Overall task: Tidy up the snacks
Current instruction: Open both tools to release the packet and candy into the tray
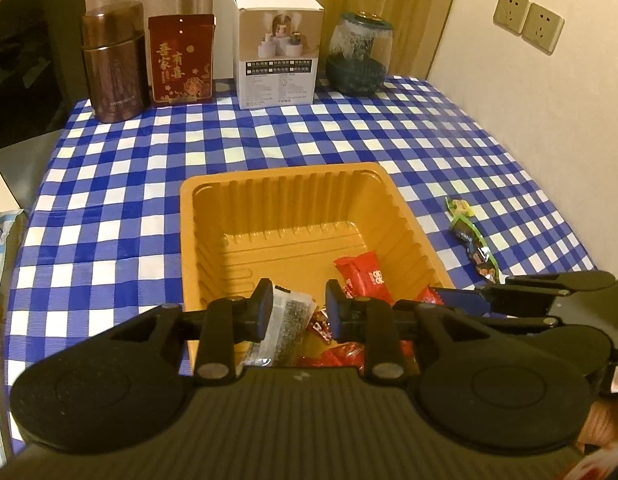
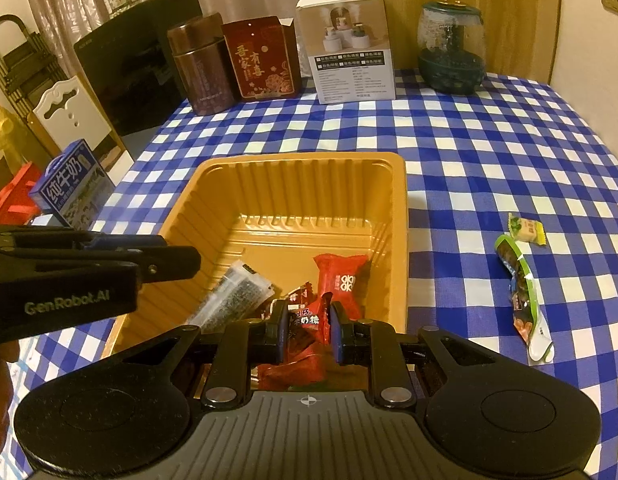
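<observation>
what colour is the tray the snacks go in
Orange-yellow; the tray shows best in the right wrist view.

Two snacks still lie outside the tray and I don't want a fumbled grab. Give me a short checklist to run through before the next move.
1. Orange ribbed plastic tray sits flat on the blue-and-white checked tablecloth: ok.
2. Right gripper free of load: cannot tell; red wrappers sit between its fingers.
3. Left gripper open, holding nothing: ok.
4. Long green-edged snack packet unobstructed on the cloth, right of the tray: ok.
5. Small yellow-ended candy separate from the packet: not ok; they look nearly touching.
6. Room left in the tray: ok, far half bare.
</observation>
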A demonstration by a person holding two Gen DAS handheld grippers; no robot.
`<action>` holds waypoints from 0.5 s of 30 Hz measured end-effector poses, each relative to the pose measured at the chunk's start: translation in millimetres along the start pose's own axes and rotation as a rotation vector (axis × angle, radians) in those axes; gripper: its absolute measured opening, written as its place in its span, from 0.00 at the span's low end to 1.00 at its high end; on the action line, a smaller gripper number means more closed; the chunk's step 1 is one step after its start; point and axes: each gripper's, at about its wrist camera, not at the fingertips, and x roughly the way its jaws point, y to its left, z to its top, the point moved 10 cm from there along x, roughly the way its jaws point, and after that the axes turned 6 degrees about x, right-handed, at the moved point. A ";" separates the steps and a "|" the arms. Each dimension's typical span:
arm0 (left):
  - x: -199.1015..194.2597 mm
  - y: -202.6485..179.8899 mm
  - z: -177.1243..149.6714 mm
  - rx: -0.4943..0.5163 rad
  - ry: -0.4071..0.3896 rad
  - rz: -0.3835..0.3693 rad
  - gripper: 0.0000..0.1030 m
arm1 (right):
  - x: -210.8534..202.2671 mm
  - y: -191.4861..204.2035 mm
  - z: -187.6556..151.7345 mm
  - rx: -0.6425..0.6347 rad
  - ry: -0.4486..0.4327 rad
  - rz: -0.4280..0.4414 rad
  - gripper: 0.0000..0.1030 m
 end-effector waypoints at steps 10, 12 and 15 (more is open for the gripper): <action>-6.6 2.5 0.1 -0.001 -0.008 0.005 0.24 | -3.2 4.4 2.6 0.000 -0.009 0.017 0.21; -7.8 3.7 0.0 -0.005 -0.009 0.006 0.24 | -3.5 4.8 3.2 0.001 -0.013 0.019 0.21; -9.2 5.3 -0.5 -0.004 -0.009 0.009 0.25 | -4.1 4.7 5.6 0.016 -0.023 0.034 0.21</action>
